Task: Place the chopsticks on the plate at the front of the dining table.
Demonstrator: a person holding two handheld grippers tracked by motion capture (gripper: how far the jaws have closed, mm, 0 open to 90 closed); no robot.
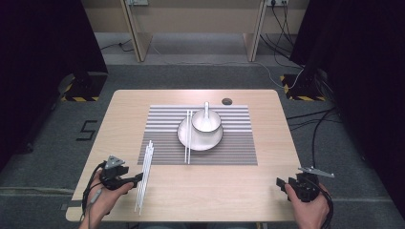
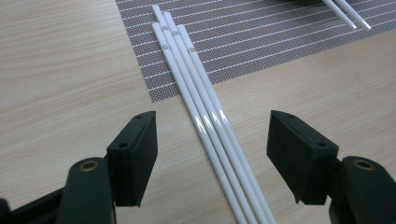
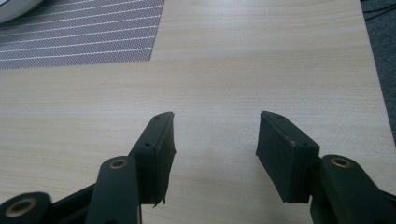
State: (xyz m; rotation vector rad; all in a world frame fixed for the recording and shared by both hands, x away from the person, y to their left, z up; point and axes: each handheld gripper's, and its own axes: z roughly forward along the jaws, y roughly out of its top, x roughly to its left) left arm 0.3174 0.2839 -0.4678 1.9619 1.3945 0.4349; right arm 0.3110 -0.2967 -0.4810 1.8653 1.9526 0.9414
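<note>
A bundle of white chopsticks (image 1: 145, 174) lies on the wooden table (image 1: 114, 119), its far ends on the corner of a grey striped placemat (image 1: 229, 152). My left gripper (image 1: 137, 179) stands open with its jaws on either side of these chopsticks (image 2: 210, 122), not touching them. On the mat sits a white plate (image 1: 210, 140) with a white bowl (image 1: 208, 125) holding a spoon (image 1: 206, 109). Another pair of chopsticks (image 1: 188, 138) rests across the plate's left side. My right gripper (image 1: 282, 183) is open over bare wood (image 3: 215, 84) at the front right, holding nothing.
A small dark round hole (image 1: 227, 101) marks the table's far edge. Black stands and cables (image 1: 305, 86) occupy the grey floor beyond the table's corners. The placemat's corner (image 3: 93, 42) and the plate's rim (image 3: 14, 9) appear in the right gripper view.
</note>
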